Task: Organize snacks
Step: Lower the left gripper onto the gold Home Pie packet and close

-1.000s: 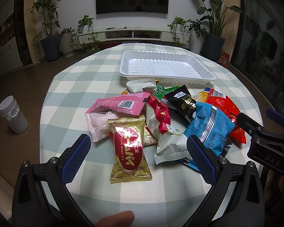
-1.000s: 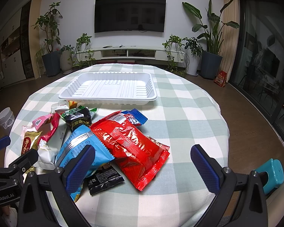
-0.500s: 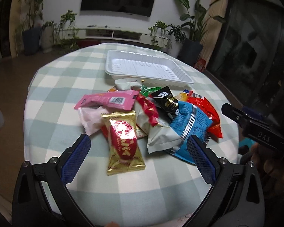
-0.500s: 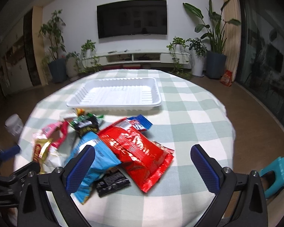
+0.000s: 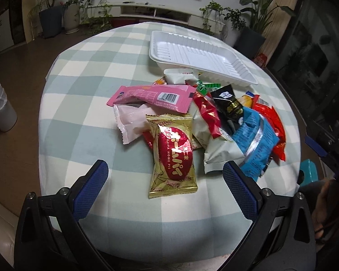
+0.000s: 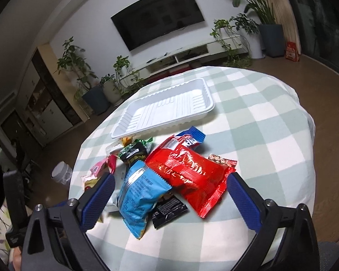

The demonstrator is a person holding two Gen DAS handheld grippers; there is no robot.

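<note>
1. While nothing's been picked up yet, the white tray (image 5: 193,52) sits empty at the far side of the tabletop (image 5: 83,103), with the whole snack pile heaped right in front of it.
2. Left claw (image 5: 165,181) has its jaws wide apart with nothing between them, hanging on the near side of the pile from the tray, lined up on the gold pie packet (image 5: 173,153). That one lies flat on top at the pile's near edge, so it looks like the easy first grab.
3. Right claw (image 6: 169,195) has just been closing a bit but is apart too, gripping nothing. It's aimed at the blue bag (image 6: 141,194) and the red bag (image 6: 189,171), which overlap on the pile's side away from the gold one.
4. My guess: one claw per side, so they don't bump.
</note>
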